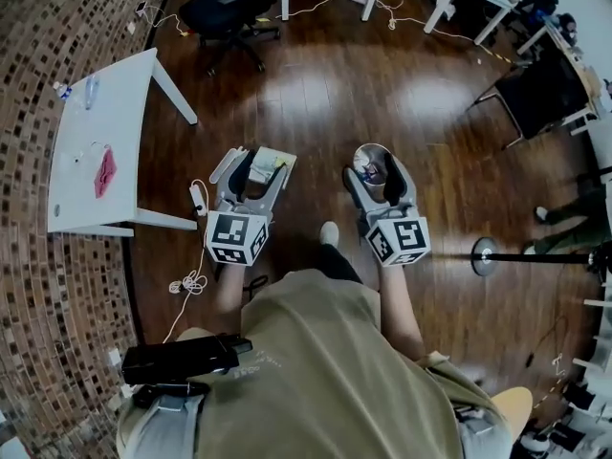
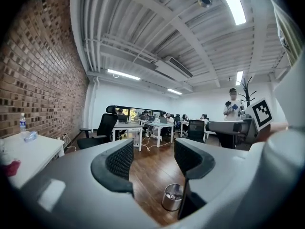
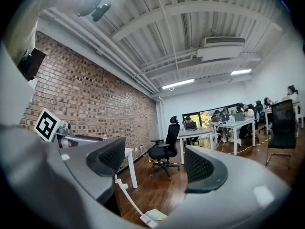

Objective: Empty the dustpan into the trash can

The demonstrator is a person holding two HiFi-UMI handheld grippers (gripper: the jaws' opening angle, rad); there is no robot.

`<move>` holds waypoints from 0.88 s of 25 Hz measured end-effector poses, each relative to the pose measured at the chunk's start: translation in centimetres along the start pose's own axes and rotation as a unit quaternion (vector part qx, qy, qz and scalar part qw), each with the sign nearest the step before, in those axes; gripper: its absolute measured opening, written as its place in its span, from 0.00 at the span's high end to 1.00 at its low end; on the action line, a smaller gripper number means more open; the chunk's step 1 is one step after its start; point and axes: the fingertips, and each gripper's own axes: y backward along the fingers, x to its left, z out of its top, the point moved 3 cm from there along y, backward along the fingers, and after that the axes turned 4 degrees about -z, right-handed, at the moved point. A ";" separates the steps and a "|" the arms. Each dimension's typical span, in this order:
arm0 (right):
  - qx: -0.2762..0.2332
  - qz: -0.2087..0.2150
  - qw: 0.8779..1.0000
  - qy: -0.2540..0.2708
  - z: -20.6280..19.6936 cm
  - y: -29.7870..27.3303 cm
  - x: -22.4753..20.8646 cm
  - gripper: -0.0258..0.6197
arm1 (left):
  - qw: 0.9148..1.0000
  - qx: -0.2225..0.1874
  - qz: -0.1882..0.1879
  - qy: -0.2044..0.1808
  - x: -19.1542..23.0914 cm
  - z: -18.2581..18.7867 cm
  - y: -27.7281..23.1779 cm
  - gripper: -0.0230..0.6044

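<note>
The dustpan (image 1: pixel 269 163), pale with yellowish litter in it, lies on the wood floor just right of the white table. In the right gripper view the dustpan (image 3: pixel 153 217) shows low down, its long white handle (image 3: pixel 125 193) slanting up to the left. The round metal trash can (image 1: pixel 369 154) stands on the floor to its right, and the left gripper view shows the trash can (image 2: pixel 172 197) with scraps inside. My left gripper (image 1: pixel 255 172) hangs open above the dustpan. My right gripper (image 1: pixel 375 172) hangs open above the can. Both point level, with nothing between the jaws (image 2: pixel 153 159) (image 3: pixel 155 163).
A white table (image 1: pixel 81 185) with a bottle (image 1: pixel 91 89) and a red cloth (image 1: pixel 104 171) stands at the left by the brick wall. A power strip (image 1: pixel 198 199) with its cable lies at its foot. A black office chair (image 1: pixel 228 10) stands beyond, a round-based stand (image 1: pixel 486 255) at the right.
</note>
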 end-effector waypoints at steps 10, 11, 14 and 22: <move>0.009 0.102 0.995 -0.003 0.5 -9.7 -5.3 0.38 | 0.999 -0.005 0.050 -0.012 1.7 2.4 -8.5 0.54; 0.009 0.107 0.994 -0.004 0.4 -10.4 -5.8 0.38 | 0.998 -0.003 0.055 -0.012 1.8 2.5 -9.2 0.54; 0.007 0.122 0.992 -0.006 0.2 -12.4 -7.1 0.38 | 0.998 0.003 0.069 -0.012 2.2 2.3 -11.1 0.54; 0.016 0.142 0.989 -0.022 -1.3 -14.9 -9.6 0.38 | 0.995 0.022 0.101 -0.009 3.2 1.4 -13.7 0.53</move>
